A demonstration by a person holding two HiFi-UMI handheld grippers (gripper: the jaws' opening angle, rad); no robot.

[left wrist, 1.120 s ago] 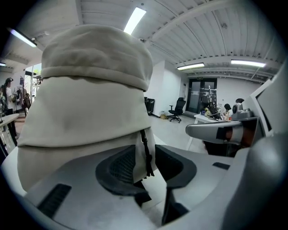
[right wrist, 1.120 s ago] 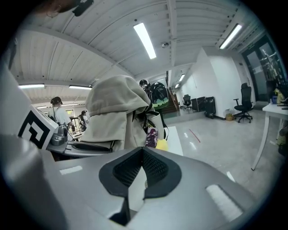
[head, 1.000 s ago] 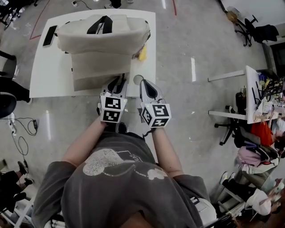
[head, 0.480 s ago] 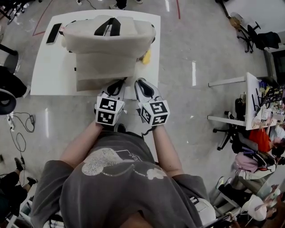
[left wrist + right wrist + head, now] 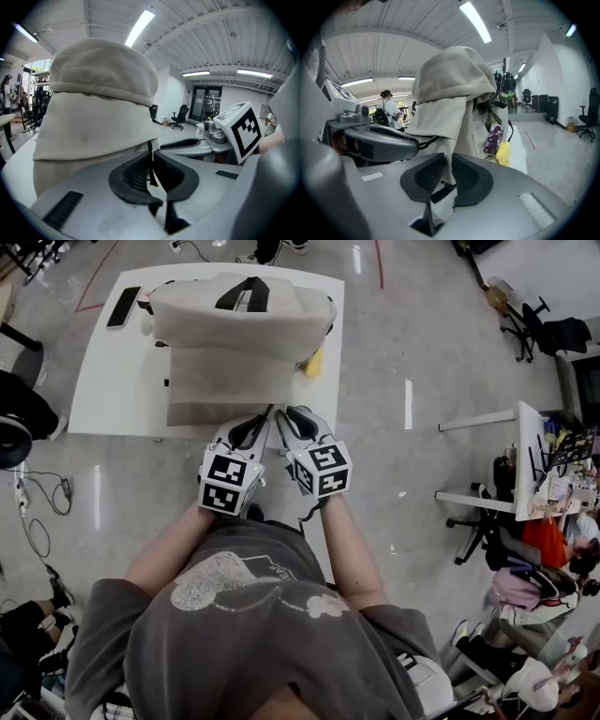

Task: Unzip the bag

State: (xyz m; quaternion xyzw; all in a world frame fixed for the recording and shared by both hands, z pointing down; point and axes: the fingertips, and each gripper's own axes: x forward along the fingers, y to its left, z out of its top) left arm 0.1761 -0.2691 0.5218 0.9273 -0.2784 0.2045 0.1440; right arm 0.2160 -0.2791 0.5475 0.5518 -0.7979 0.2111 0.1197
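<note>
The table (image 5: 112, 381) stands at your 12 o'clock, and the bag (image 5: 239, 343) lies across its middle with its front flap hanging toward you. Both tools meet at the bag's 5 o'clock corner. Your left gripper (image 5: 151, 157) is nearly closed, pinching a thin dark tab (image 5: 151, 169), which I take to be the zip pull. Your right gripper (image 5: 449, 161), at the left one's 3 o'clock, is opening. The bag's cloth edge and a dark strap (image 5: 441, 191) sit in its narrow gap, but the pads don't press them.

You're at the start: pull gripped, zip not yet run. Next, you probably need to re-clamp the cloth with the right gripper to brace it. Then draw the tab steadily along the zip's line.
</note>
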